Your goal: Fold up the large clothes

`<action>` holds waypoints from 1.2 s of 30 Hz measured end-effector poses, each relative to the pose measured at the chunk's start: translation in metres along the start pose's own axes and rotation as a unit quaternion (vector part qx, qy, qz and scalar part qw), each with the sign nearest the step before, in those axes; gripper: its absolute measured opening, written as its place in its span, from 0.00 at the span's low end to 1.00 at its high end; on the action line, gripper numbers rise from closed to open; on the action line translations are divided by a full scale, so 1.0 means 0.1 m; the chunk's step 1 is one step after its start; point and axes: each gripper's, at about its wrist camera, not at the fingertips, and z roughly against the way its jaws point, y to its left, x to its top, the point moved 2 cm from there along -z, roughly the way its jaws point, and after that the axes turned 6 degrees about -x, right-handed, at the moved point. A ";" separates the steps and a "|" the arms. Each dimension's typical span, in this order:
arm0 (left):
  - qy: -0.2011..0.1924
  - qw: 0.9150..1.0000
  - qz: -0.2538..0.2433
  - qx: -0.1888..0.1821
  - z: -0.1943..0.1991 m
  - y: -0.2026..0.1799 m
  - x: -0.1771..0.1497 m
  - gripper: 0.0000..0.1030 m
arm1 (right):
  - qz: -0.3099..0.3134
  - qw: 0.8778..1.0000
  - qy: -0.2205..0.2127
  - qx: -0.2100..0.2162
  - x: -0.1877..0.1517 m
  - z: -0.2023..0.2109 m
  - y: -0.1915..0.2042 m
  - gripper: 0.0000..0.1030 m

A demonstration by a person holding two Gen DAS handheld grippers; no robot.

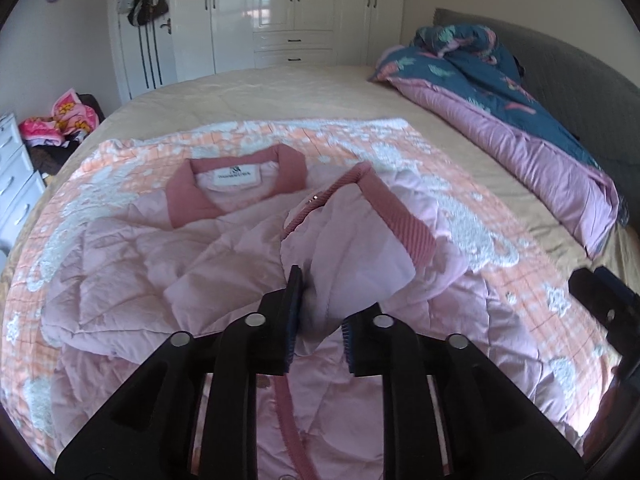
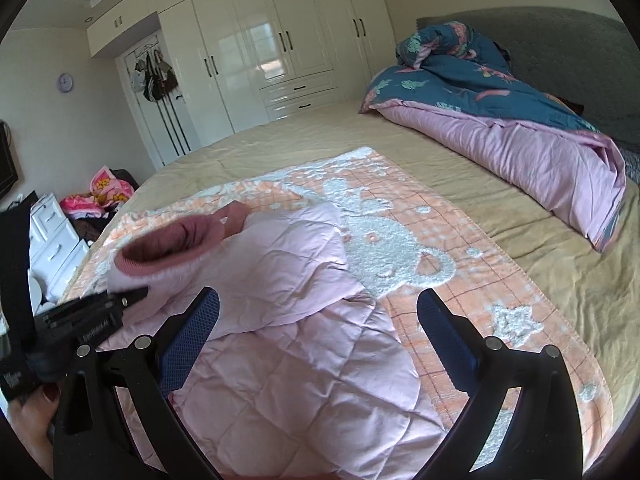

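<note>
On the bed, over the peach-and-white bear blanket (image 2: 400, 240), lies our pink quilted jacket (image 1: 132, 280). Left tongs (image 1: 318, 312) pinch its sleeve with the ribbed rose cuff (image 1: 400, 216), mid fold-in. Right tongs (image 2: 316, 344) gape wide, holding nothing. Next we lay the sleeve across the chest, then let go.

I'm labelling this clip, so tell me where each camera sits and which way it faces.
Left wrist: on the left tool, facing the white wardrobe; its fingers pinch the pink quilted jacket's sleeve.
Right wrist: on the right tool, open above the jacket; a hand shows at left.
Shared: jacket, peach bear blanket, wardrobe.
</note>
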 end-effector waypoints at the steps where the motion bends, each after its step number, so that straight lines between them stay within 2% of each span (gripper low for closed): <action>1: 0.004 1.000 -0.004 0.001 -0.02 -0.02 -0.01 0.13 | -0.009 1.000 0.005 0.002 -0.01 -0.02 -0.04 0.96; 4: 0.018 1.000 -0.020 0.005 -0.09 -0.09 -0.07 0.20 | -0.021 1.000 0.015 -0.002 -0.02 -0.09 -0.11 0.96; 5: 0.023 0.999 -0.022 0.005 -0.11 -0.10 -0.08 0.27 | -0.020 1.000 0.015 -0.005 -0.03 -0.10 -0.12 0.96; 7: 0.035 0.999 -0.027 0.003 -0.14 -0.13 -0.11 0.33 | -0.022 1.000 0.018 -0.008 -0.03 -0.12 -0.14 0.96; 8: 0.045 0.998 -0.039 0.001 -0.16 -0.16 -0.13 0.46 | -0.024 1.000 0.019 -0.007 -0.03 -0.13 -0.15 0.96; 9: 0.054 0.997 -0.054 0.003 -0.16 -0.21 -0.15 0.74 | -0.026 0.999 0.020 -0.004 -0.03 -0.13 -0.16 0.96; 10: 0.054 0.996 -0.064 0.006 -0.14 -0.25 -0.17 0.85 | -0.027 0.999 0.021 -0.004 -0.04 -0.13 -0.17 0.96; 11: 0.049 0.996 -0.073 0.003 -0.10 -0.28 -0.18 0.88 | -0.029 0.999 0.022 -0.007 -0.04 -0.14 -0.18 0.96; 15: 0.055 0.996 -0.071 -0.020 0.02 -0.26 -0.19 0.89 | -0.033 0.999 0.022 -0.009 -0.04 -0.13 -0.21 0.96; 21: 0.056 0.998 -0.042 -0.008 0.22 0.04 -0.16 0.91 | -0.020 1.000 0.023 -0.003 -0.05 -0.13 -0.10 0.96; 25: 0.054 0.998 -0.019 0.023 0.33 0.44 -0.15 0.91 | -0.009 0.999 0.041 0.031 -0.12 -0.19 0.13 0.96; 30: 0.042 0.998 0.036 0.044 0.47 1.06 -0.14 0.91 | -0.003 0.992 0.087 0.089 -0.29 -0.37 0.47 0.96; 36: 0.020 0.993 0.090 0.067 0.59 1.78 -0.20 0.91 | 0.011 0.986 0.129 0.106 -0.46 -0.55 0.79 0.96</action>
